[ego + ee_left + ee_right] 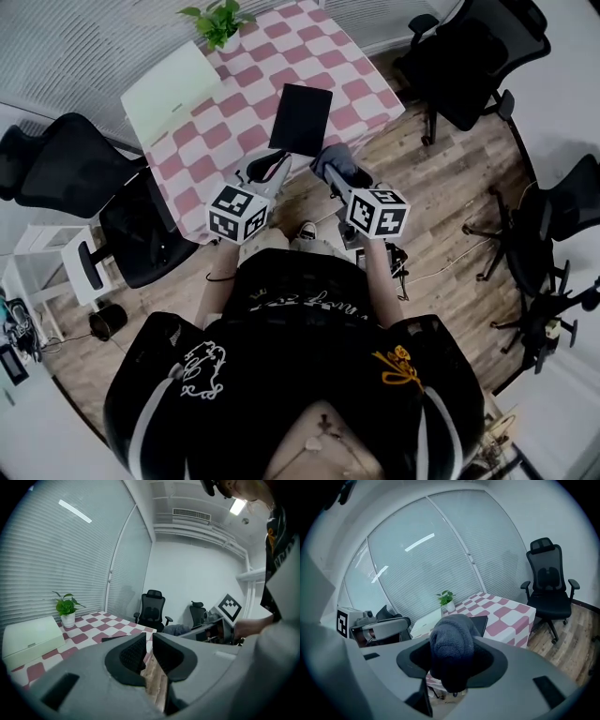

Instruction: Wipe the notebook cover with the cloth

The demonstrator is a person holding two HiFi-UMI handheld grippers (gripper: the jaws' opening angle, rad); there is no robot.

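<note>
Head view: you hold both grippers off the near edge of the checked table (pixel 361 89). The black notebook (pixel 300 117) lies flat on it, just beyond the left gripper (pixel 277 169) and the right gripper (pixel 330 174). A potted plant (pixel 218 21) and a white box (pixel 169 89) sit farther back. Left gripper view: your jaws stand almost together with nothing between them, and the wood floor (pixel 153 677) shows through the slit. Right gripper view: your jaws are clamped on the bunched dark grey cloth (pixel 451 641), with the notebook on the table behind it.

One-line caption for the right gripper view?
Right gripper clamps a dark cloth, black notebook lying on the checkered table beyond.
</note>
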